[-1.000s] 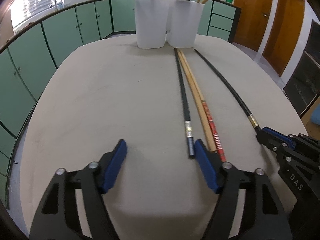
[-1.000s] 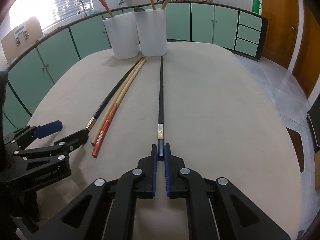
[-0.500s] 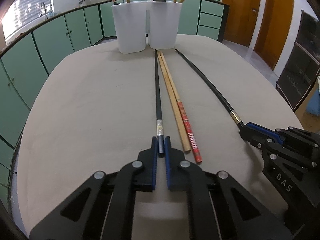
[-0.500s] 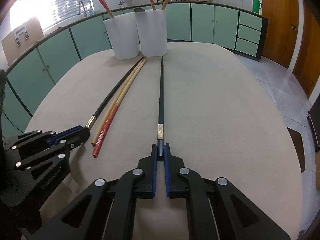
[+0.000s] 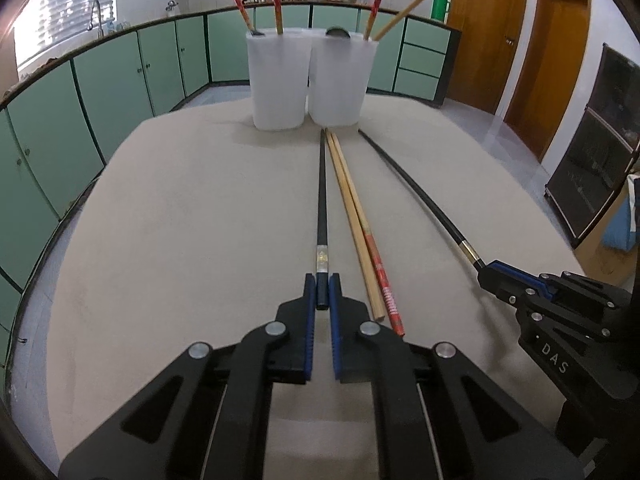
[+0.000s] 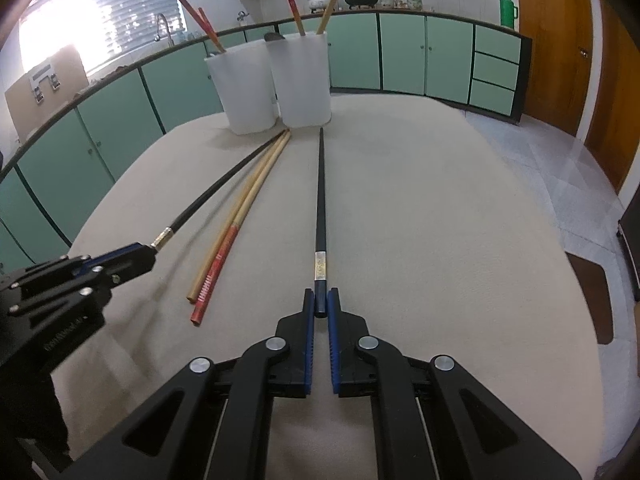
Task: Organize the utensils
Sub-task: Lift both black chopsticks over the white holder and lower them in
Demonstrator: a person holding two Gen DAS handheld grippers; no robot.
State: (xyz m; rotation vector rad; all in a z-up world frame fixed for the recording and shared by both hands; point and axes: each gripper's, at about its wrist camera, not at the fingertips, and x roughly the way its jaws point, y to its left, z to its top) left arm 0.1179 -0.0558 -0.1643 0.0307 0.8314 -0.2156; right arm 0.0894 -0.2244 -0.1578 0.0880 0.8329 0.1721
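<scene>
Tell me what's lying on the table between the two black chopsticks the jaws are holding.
A plain wooden chopstick and a red-ended chopstick, side by side, clear in both wrist views.

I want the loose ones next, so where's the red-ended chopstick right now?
The red-ended chopstick lies flat on the table beside the plain wooden chopstick, between the two black chopsticks held by the tools; in the right wrist view it's left of centre.

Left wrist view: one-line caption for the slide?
Left gripper shut on a black chopstick, right gripper on another, before two white holders.
</scene>
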